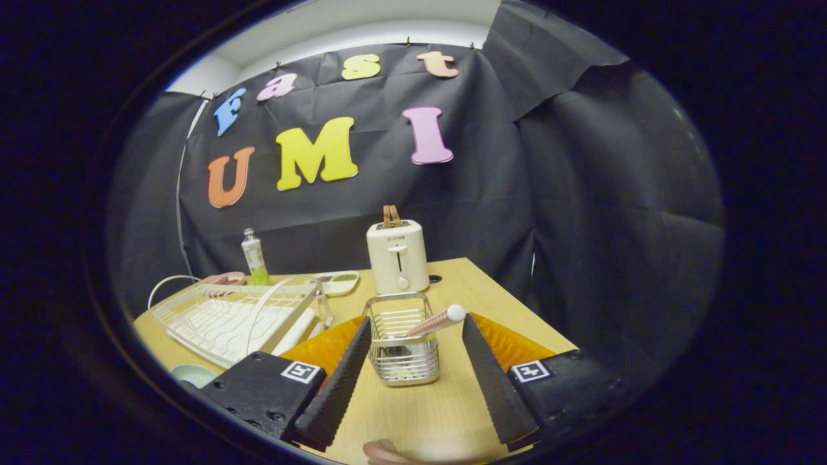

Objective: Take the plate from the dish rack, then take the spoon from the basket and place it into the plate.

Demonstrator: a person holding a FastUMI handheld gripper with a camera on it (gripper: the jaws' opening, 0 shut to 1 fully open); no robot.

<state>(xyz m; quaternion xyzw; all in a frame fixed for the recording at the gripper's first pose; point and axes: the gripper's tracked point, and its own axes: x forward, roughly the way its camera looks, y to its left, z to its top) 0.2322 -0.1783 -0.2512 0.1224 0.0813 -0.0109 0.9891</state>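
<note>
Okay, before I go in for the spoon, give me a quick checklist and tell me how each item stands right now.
1. Claw open: ok, the fingers stand wide apart with nothing held.
2. Spoon in reach: ok, its handle leans out of the basket toward the right finger, its round end free.
3. Basket lined up: ok, it stands upright on the table between the fingers, just ahead.
4. Plate out of the rack: cannot tell; the rack looks bare, and a pale round rim beside the left finger may be the plate.
5. Path clear: ok, the toaster stands beyond the basket, apart from it.
</note>
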